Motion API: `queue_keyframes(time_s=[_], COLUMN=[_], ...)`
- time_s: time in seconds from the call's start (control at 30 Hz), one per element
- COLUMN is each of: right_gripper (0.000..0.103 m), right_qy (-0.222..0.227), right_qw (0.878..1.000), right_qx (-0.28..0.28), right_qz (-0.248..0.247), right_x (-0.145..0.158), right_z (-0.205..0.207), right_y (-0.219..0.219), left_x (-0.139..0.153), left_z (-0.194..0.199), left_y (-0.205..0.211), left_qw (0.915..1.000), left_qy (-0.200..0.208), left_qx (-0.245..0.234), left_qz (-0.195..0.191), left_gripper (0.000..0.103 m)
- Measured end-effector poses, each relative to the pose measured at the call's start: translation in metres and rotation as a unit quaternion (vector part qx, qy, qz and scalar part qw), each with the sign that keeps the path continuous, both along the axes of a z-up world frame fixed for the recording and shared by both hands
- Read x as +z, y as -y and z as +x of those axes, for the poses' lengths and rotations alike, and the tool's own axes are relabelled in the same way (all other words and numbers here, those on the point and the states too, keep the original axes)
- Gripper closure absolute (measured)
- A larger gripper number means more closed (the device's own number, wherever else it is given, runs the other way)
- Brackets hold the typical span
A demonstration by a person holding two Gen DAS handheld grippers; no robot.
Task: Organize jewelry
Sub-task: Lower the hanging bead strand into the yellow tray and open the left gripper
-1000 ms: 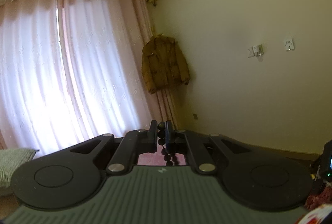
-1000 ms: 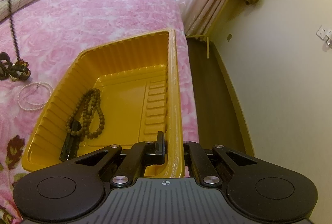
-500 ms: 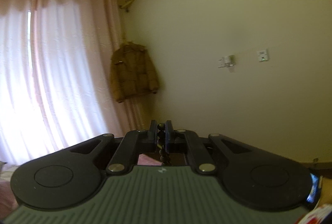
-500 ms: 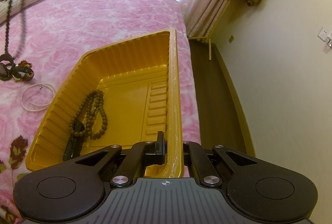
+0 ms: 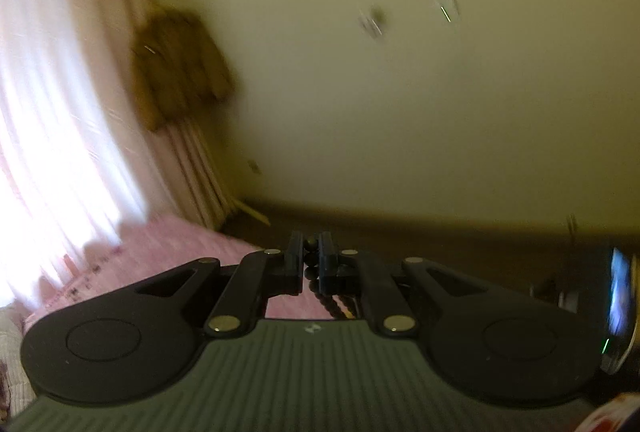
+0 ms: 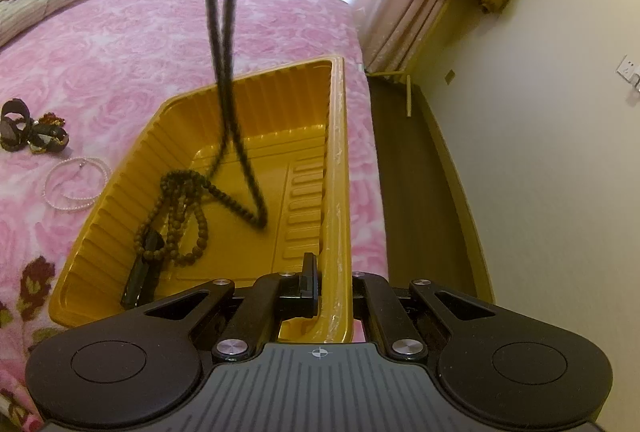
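Right wrist view: right tongs (image 6: 320, 278) clamp the yellow tray's (image 6: 337, 168) rim, steadying it on the bed (image 6: 132, 32), while left tongs (image 5: 311, 258) pinch the dark bead necklace (image 6: 224, 32), its loop dangling into the tray.

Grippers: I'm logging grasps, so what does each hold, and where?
Left gripper: dark bead necklace, pinched at its top. Right gripper: yellow tray, by its rim.

Your left wrist view is smeared: the jacket (image 5: 180, 68) and wall sockets (image 5: 374, 20) are streaks. In the right view, the dark bead strand (image 6: 224, 44) runs off the top edge, and your right gripper (image 6: 320, 284) hides the yellow tray's (image 6: 340, 168) near rim.
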State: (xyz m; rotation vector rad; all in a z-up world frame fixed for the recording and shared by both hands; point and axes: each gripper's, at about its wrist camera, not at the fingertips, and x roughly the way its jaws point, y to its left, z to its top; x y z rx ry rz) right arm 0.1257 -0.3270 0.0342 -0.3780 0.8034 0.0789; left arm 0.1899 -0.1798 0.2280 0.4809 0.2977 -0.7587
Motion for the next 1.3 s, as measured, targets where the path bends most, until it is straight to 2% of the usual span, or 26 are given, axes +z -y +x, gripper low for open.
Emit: queue_keyframes(time_s=[0.07,0.17,0.3,0.63,1.07,1.3], right_gripper=[0.1,0.1,0.1,0.1,0.1,0.1], right_qy=[0.0,0.0,-0.002,-0.003,-0.005,-0.005], right_qw=[1.0,1.0,1.0,1.0,1.0,1.0], right_qx=[0.001,0.002,0.002,0.001,0.0,0.001], right_qz=[-0.001,-0.001,-0.001,-0.001,0.0,0.0], right_x=[-0.001,0.0,-0.001,-0.002,-0.003,-0.003], right_z=[0.0,0.0,0.001,0.001,0.002,0.002], right_y=[0.0,-0.001,-0.001,-0.001,0.0,0.0], left_x=[-0.023,-0.046,-0.069,-0.093,-0.136,-0.148], left_z=[0.009,0.014,0.018,0.04,0.052,0.05], left_y=[0.012,0.025,0.035,0.042,0.058,0.06], left_qw=[0.9986,0.9933,0.9861,0.9847,0.9786,0.977], left_qy=[-0.012,-0.002,0.009,-0.031,-0.093,-0.107], left_qx=[-0.017,-0.046,-0.058,-0.057,-0.063,-0.064], left_qz=[0.048,0.106,0.156,0.162,0.172,0.173], left_gripper=[0.097,0.097,0.097,0.097,0.097,0.097])
